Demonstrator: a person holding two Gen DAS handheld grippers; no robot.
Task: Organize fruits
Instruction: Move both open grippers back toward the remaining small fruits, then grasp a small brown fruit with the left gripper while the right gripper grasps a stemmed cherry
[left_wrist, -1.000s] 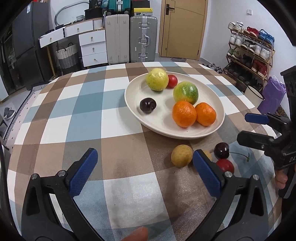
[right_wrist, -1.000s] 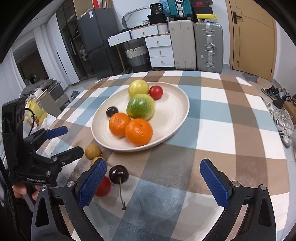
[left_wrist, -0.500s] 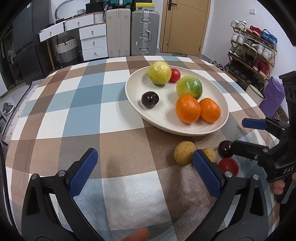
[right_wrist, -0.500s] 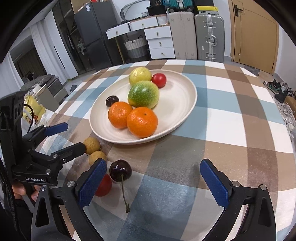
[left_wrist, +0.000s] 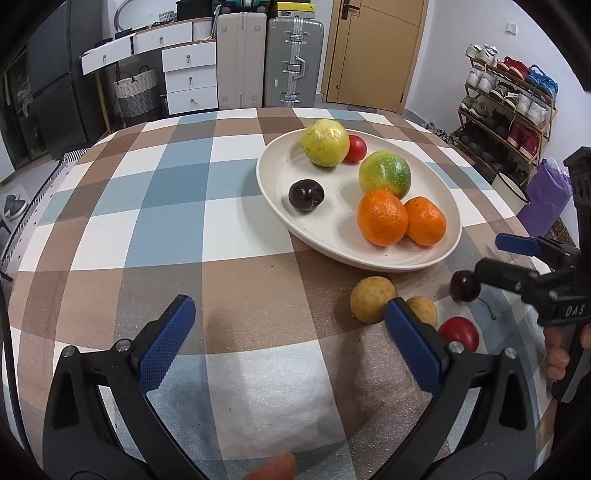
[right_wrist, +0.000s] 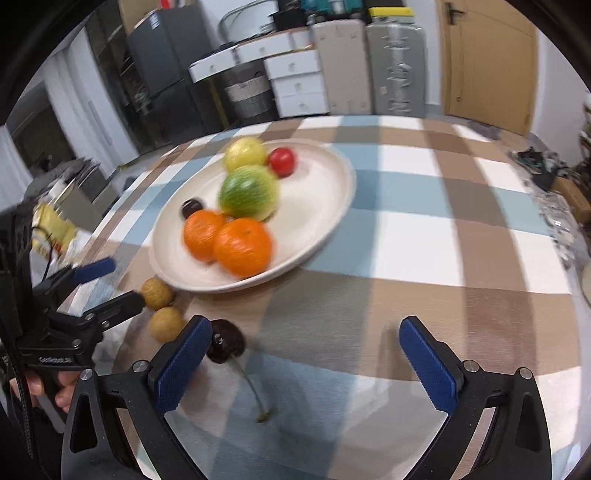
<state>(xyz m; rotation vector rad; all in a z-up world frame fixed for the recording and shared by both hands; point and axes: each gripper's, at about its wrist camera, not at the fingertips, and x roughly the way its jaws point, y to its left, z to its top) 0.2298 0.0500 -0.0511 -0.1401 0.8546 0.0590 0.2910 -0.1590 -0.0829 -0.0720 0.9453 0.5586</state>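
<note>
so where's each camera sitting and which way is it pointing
Left wrist: sits on the left claw, looking across the checked table at the plate; its own open fingers show, plus the right claw at the right edge by the dark cherry.
Right wrist: sits on the right claw, facing the plate from the other side; the left claw shows at left.
Both share the plate, oranges and loose fruit.

Behind the checked tablecloth (left_wrist: 166, 192) stand two suitcases (left_wrist: 293, 62), white drawers (left_wrist: 190, 79), a woven basket (left_wrist: 136, 92) and a shoe rack (left_wrist: 506, 110).

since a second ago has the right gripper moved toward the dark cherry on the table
Yes. In the left wrist view the right gripper has slid left toward the plate, and now overlaps the stemmed cherry.
</note>
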